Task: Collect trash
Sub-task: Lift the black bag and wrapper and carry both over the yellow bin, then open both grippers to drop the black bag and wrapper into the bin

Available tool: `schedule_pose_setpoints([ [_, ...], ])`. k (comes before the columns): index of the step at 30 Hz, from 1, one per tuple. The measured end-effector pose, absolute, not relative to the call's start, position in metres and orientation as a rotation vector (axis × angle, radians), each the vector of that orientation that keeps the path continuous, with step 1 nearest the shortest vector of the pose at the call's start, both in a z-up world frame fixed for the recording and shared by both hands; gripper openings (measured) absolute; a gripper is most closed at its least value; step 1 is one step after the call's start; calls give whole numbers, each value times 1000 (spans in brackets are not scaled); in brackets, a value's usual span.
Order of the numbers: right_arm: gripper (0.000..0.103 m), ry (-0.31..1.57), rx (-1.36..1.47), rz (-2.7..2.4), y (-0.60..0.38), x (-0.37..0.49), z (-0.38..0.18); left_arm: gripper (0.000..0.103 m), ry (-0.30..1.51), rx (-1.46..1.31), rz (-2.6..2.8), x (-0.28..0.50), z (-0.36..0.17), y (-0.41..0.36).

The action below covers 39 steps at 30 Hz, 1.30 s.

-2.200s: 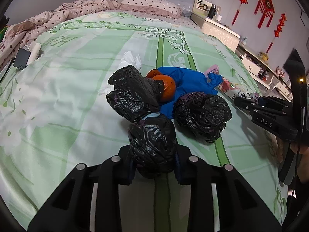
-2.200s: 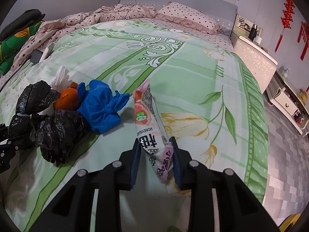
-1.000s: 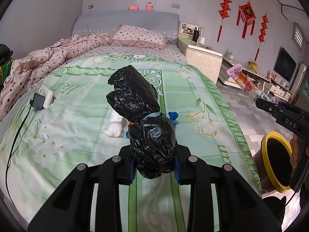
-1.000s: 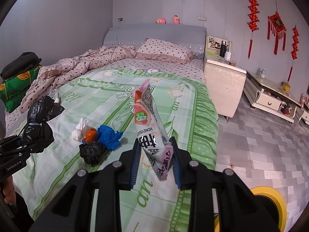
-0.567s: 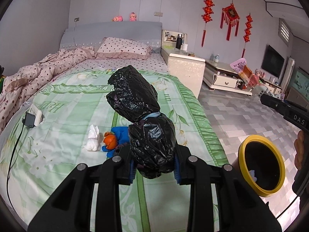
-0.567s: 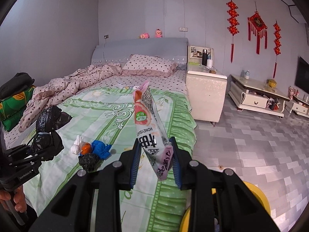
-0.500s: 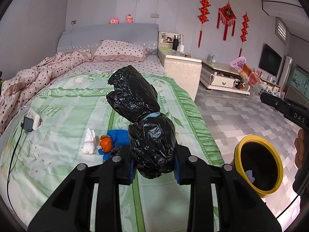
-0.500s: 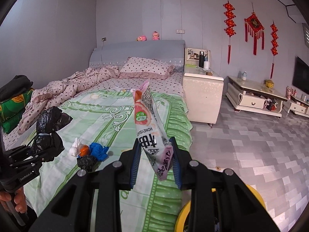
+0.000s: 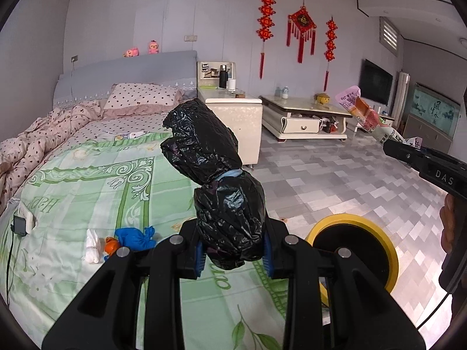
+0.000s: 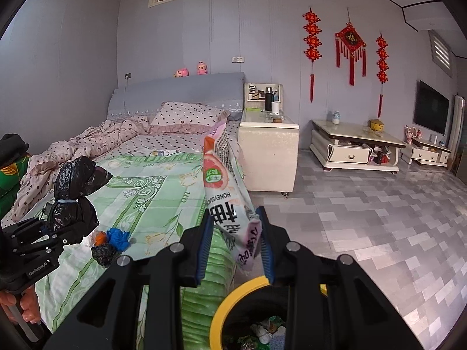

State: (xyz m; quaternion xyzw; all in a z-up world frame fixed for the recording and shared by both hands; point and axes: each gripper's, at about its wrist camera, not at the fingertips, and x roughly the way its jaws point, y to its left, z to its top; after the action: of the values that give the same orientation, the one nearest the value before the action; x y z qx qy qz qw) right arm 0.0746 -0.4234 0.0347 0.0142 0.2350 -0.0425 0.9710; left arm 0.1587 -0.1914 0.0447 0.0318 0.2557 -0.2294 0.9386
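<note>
Grippers, one in each hand, hang over the edge of a bedroom's green floral bedspread, each closed narrowly on a piece of trash. The left gripper clamps the lower bulge of a knotted black plastic bag, its upper half rising above the pads; the right gripper pinches the bottom end of a pink snack wrapper that stands upright between its blue pads. Below both, on the grey tiled floor beside the bed, stands a yellow-rimmed bin, with crumpled scraps visible inside. Back on the bedspread lie a blue bag, an orange item, a white tissue and a small black bag.
</note>
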Motion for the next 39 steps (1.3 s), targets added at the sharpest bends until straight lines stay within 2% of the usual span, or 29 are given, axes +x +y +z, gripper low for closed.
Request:
schedule_pose_setpoints([
  [12,28,495,66,-176,-475,52,22,28,543,116,-586,149,43,-278],
  [29,28,620,166,-216,-528,49,-43,29,722,191,-716,153,-52,-374],
  [39,29,702,192,-210,-537,57,-82,30,816,207,-750,160,-100,-390],
])
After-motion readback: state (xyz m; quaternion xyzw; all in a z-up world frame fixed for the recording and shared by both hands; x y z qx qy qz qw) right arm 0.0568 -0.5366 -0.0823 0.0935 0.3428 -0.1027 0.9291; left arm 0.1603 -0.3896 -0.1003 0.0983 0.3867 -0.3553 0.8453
